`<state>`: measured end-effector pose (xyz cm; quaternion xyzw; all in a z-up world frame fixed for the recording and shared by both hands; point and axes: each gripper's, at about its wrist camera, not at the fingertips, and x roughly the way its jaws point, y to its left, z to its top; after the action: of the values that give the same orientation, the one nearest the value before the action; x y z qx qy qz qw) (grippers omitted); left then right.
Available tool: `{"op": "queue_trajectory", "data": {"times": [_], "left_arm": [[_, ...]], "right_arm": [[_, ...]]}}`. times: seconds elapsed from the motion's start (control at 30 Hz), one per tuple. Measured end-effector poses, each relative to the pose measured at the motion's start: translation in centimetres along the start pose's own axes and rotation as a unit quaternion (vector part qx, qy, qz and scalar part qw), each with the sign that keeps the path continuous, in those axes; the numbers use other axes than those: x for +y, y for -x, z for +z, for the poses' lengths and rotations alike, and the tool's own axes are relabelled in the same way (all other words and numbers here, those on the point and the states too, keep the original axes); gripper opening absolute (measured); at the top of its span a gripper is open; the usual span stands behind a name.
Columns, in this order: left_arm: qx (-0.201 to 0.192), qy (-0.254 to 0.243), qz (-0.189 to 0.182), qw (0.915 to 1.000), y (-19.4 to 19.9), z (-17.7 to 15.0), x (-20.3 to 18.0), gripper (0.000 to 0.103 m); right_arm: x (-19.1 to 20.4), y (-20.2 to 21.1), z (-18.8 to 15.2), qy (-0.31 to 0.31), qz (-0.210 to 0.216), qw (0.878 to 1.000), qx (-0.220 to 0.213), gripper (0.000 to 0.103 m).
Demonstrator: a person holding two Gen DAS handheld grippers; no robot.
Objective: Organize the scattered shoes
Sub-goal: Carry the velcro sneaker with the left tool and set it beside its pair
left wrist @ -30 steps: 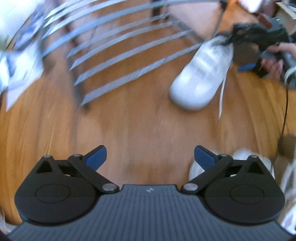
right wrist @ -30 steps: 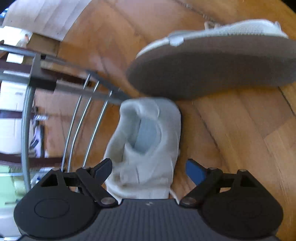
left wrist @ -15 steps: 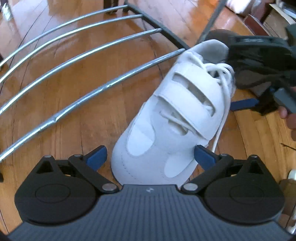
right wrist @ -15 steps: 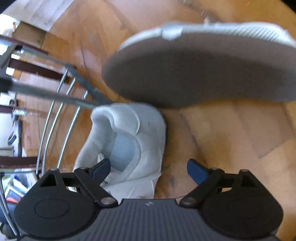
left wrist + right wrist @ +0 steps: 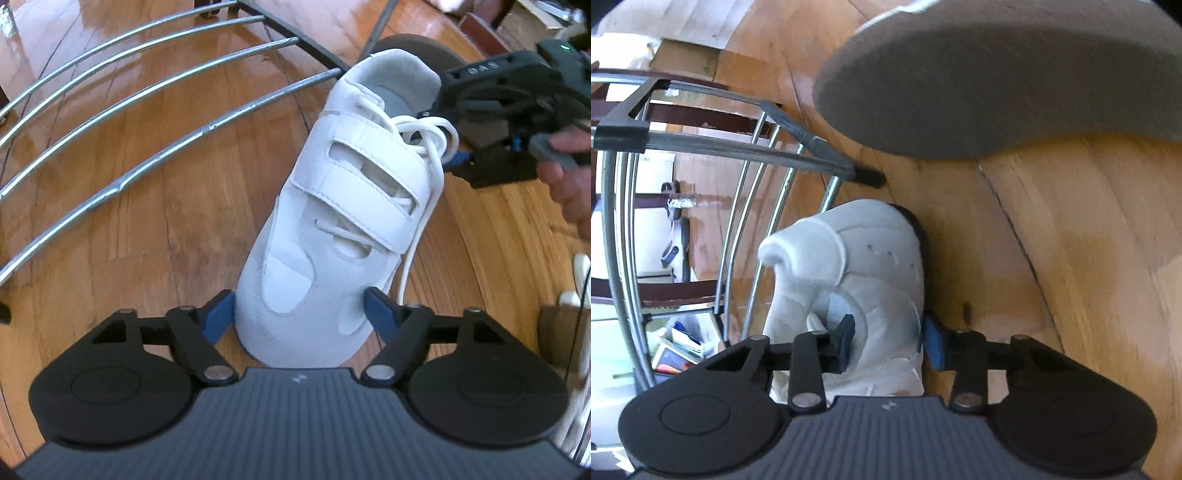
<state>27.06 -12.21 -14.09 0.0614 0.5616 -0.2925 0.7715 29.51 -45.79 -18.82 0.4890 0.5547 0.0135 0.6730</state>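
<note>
A white sneaker (image 5: 343, 206) with two straps and loose laces lies on the wooden floor, its heel against the shoe rack (image 5: 147, 122). My left gripper (image 5: 299, 314) points down over its toe. Its jaws are closing, and both blue pads (image 5: 221, 314) touch the toe's sides. In the right wrist view the same sneaker (image 5: 857, 258) shows heel-first. My right gripper (image 5: 890, 339) is closing on the collar wall, one finger inside the opening and the blue pad (image 5: 932, 343) outside. The left wrist view shows the right gripper (image 5: 491, 110) at the heel, held by a hand (image 5: 569, 177).
A second shoe (image 5: 997, 74) lies on its side just beyond the heel, its grey sole facing me; it also shows as a dark sole (image 5: 406, 44) behind the sneaker. The metal rack's bars (image 5: 738, 147) run along the left. White items (image 5: 580, 266) sit at the right edge.
The left gripper came down over the sneaker's toe and its jaws narrowed onto it. The right gripper sank onto the heel, one finger went inside the opening, and its jaws narrowed.
</note>
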Motion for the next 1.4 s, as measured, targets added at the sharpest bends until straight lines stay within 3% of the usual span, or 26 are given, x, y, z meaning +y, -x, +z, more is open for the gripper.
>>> {"op": "queue_trajectory", "data": {"times": [0.23, 0.43, 0.67, 0.87, 1.03, 1.13, 1.2, 1.23, 1.27, 1.33, 1.4], "left_arm": [[-0.001, 0.031, 0.019, 0.9994, 3.6, -3.3, 1.1, 0.062], [-0.035, 0.052, 0.044, 0.9971, 8.6, -6.6, 1.5, 0.060], [-0.103, 0.090, 0.071, 0.9880, 19.5, -13.4, 1.6, 0.060], [-0.141, 0.141, 0.119, 0.9727, 27.8, -20.2, 1.8, 0.060], [-0.112, 0.211, 0.136, 0.9615, 29.6, -27.2, 3.3, 0.060], [-0.052, 0.246, 0.155, 0.9553, 27.4, -30.7, 4.8, 0.060], [-0.016, 0.283, 0.157, 0.9460, 25.9, -33.6, 5.5, 0.057], [-0.010, 0.296, 0.155, 0.9423, 25.6, -34.8, 5.6, 0.057], [-0.013, 0.310, 0.148, 0.9392, 25.7, -35.9, 5.6, 0.064], [-0.021, 0.332, 0.142, 0.9324, 26.3, -37.9, 5.4, 0.065], [-0.018, 0.344, 0.153, 0.9264, 26.3, -39.3, 5.8, 0.071]], "right_arm": [[3.1, -0.5, -3.6, 0.045, 0.017, 0.999, 0.017, 0.034], [9.0, 0.6, -8.1, 0.129, 0.053, 0.990, 0.021, 0.034], [15.0, 1.9, -13.9, 0.165, 0.093, 0.980, 0.064, 0.034], [18.7, 2.1, -20.2, 0.162, 0.113, 0.972, 0.130, 0.034], [22.0, -1.6, -27.2, 0.202, 0.095, 0.955, 0.193, 0.034], [22.4, -5.3, -31.0, 0.254, 0.065, 0.939, 0.224, 0.034], [21.3, -8.3, -32.7, 0.269, 0.022, 0.926, 0.264, 0.038], [20.7, -9.2, -33.2, 0.264, 0.009, 0.924, 0.277, 0.044], [19.9, -10.0, -33.5, 0.255, 0.010, 0.923, 0.289, 0.043], [19.1, -10.2, -32.9, 0.246, 0.036, 0.921, 0.301, 0.047], [19.5, -9.2, -31.8, 0.254, 0.051, 0.918, 0.300, 0.057]]}}
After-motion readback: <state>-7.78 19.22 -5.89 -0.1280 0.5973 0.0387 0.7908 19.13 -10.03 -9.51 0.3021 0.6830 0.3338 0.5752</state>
